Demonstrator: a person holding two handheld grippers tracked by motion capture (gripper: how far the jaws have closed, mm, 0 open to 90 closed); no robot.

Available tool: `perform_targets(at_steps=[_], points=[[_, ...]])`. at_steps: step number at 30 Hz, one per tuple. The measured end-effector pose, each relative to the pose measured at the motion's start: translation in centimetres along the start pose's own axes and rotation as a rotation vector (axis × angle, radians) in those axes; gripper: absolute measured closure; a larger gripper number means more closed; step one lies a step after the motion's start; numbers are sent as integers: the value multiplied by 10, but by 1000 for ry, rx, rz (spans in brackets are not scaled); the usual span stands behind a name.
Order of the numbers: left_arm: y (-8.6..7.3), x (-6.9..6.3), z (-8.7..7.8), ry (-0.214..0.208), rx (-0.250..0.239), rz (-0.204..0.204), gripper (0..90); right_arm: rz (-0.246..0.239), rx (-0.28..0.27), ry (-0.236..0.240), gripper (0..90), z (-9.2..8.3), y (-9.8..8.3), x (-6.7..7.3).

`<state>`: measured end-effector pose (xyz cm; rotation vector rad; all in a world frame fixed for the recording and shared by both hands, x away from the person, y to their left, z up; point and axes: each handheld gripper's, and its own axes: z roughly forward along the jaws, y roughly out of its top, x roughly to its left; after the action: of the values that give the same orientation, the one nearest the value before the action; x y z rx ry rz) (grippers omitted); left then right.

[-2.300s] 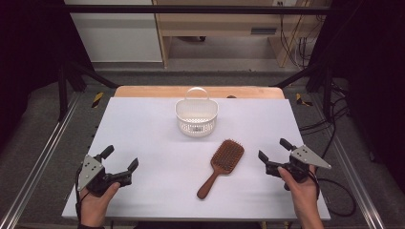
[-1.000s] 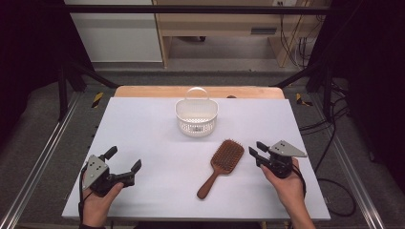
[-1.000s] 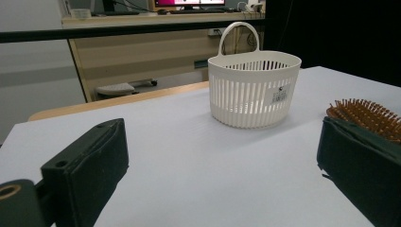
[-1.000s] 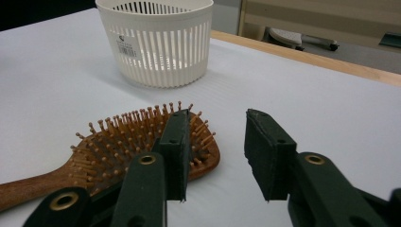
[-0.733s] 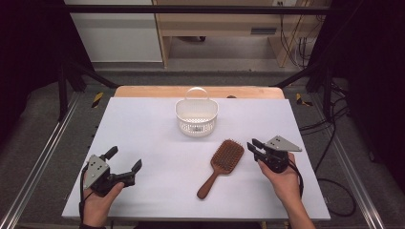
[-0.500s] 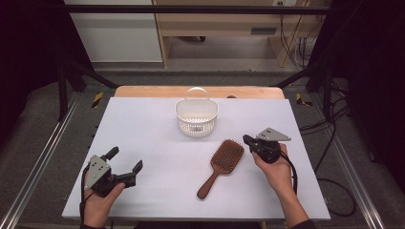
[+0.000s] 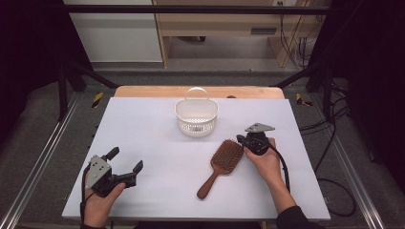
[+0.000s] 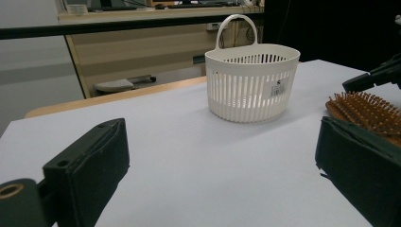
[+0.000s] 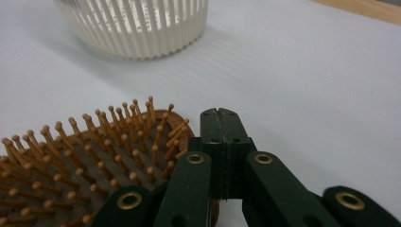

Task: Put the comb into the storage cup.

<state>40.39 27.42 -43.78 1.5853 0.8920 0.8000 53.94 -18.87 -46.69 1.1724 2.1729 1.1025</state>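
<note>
Since the earlier frames, the right hand-held gripper (image 7: 242, 139) has been brought in from the right edge of the surface (image 7: 143, 124) toward the wooden paddle hairbrush (image 7: 221, 164), and its jaws have just been closing with nothing between them. Now they're clenched flat against each other, as seen in the right gripper view (image 9: 221, 116), parked just beside the far right rim of the brush head (image 9: 85, 161). Whether the tips are actually touching the rim can't be told, but nothing is pinched.

The left hand-held gripper (image 7: 125, 160) hasn't been moved at all; it's held well to the left of the hairbrush, jaws spread wide and empty, which is also plain in the left gripper view (image 8: 222, 175).

Progress-wise: pretty much nothing is done yet. The hairbrush is lying bristles up on the surface, head toward the white slatted basket (image 7: 196, 116) and handle pointing back toward the person's side. The basket sits just beyond the brush head, a little to the left of it, and looks empty as far as can be seen through the slats (image 8: 252, 80).

Best guess is that the brush is meant to be nudged or repositioned with the closed tips, or gripped later and put in the basket. Either way the brush hasn't been lifted, so all of the real work is left.
</note>
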Motion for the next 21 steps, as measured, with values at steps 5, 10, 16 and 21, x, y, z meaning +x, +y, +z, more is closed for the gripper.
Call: perform_targets(at_steps=[5, 10, 16, 21], points=[[0, -1, 0, -3, 1, 2, 36, -9, 21, 8, 900, 2, -2, 1], [0, 0, 0, -3, 2, 1, 36, -30, 36, 1, 900, 2, -3, 3], [0, 0, 0, -4, 3, -1, 36, -41, 55, -10, 900, -4, -5, 5], [0, -1, 0, -11, 8, 3, 38, -38, 59, -12, 900, -9, -9, 6]])
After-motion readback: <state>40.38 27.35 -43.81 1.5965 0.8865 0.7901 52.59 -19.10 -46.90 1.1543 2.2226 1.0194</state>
